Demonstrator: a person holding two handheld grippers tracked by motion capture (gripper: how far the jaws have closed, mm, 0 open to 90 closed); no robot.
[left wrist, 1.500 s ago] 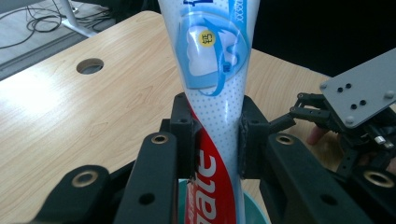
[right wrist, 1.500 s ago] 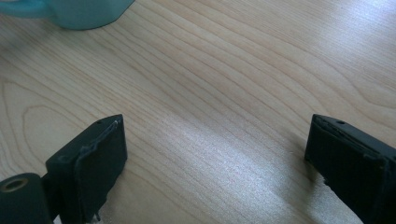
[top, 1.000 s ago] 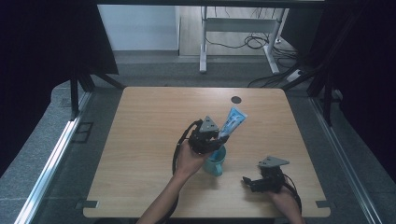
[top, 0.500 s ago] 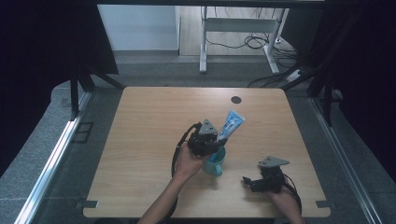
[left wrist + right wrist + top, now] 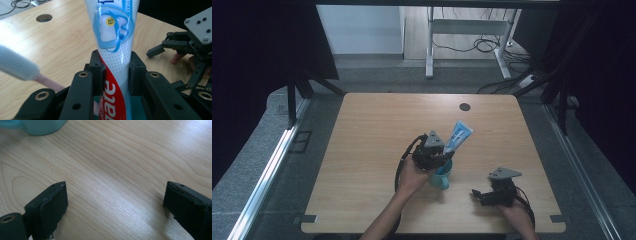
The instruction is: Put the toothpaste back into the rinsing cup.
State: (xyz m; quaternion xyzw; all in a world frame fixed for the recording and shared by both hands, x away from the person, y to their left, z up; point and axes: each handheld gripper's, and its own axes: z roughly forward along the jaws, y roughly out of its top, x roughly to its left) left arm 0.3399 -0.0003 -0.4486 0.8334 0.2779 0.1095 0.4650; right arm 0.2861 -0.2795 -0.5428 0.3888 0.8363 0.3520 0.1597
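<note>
Toothpaste tube (image 5: 113, 50), glossy soft plastic, sits pinched between my left gripper (image 5: 115, 72) pads, standing in the teal cup (image 5: 442, 175) mid-table, toward the near edge. My right gripper (image 5: 115, 205) gapes wide over bare wood grain.

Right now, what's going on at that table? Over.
Left tool clamped on toothpaste tube, over teal cup. Right tool open, empty, resting on table. Nothing in the way.

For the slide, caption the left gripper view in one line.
Left gripper clamps a toothpaste tube above a teal cup, toothbrush alongside.
</note>
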